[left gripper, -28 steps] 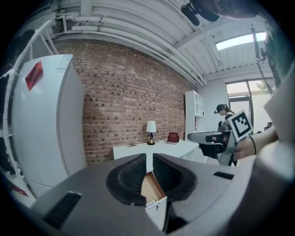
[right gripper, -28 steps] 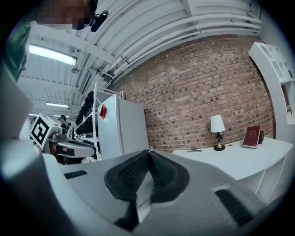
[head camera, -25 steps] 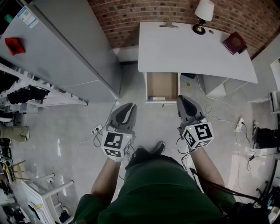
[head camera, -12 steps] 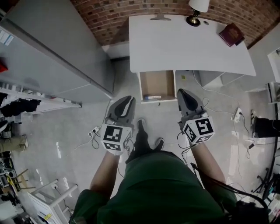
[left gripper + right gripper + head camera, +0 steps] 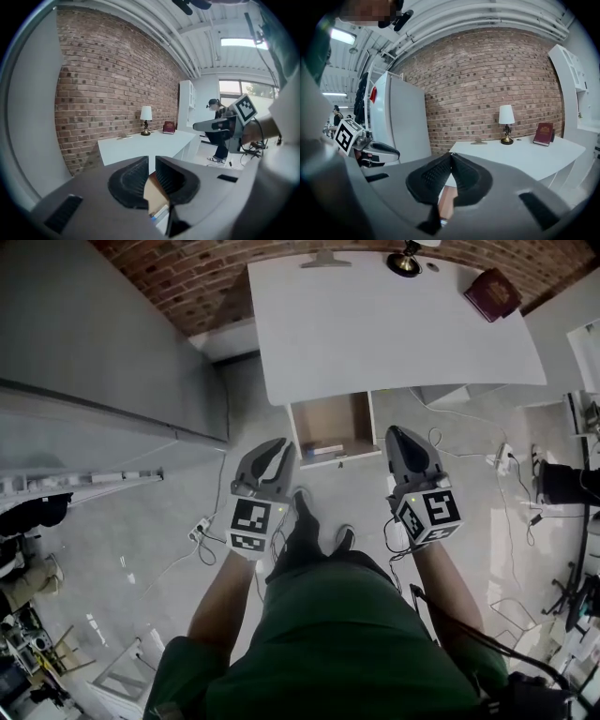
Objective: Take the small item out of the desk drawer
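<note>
Both grippers have come forward and down toward the open drawer [image 5: 330, 418] over the last second, and the white table [image 5: 394, 334] now fills more of the head view. The left gripper [image 5: 277, 448] sits just beside the drawer's front left corner and the right gripper [image 5: 397, 435] just off its front right corner, so the drawer front lies between them. Neither touches it.

The small item [image 5: 322, 450] lies inside the drawer, against the front edge, on the brown bottom. It is flat and pale with a blue edge (too small to tell more). The left gripper view shows it as a white and blue sliver [image 5: 157, 214] low down, past the fingers.

In that view the left gripper [image 5: 151, 160] has its ribbed fingers [image 5: 131, 180] a narrow slit apart, with nothing between them. In the right gripper view the right gripper [image 5: 450, 155] has its fingers [image 5: 433, 177] closed, tips touching, holding nothing.

On the table, well away from the drawer, stand a lamp [image 5: 405, 261] and a red book [image 5: 489, 293], near the brick wall [image 5: 187, 277]. The person's shoes [image 5: 319, 535] are on the grey floor [image 5: 169, 521] below the drawer.
</note>
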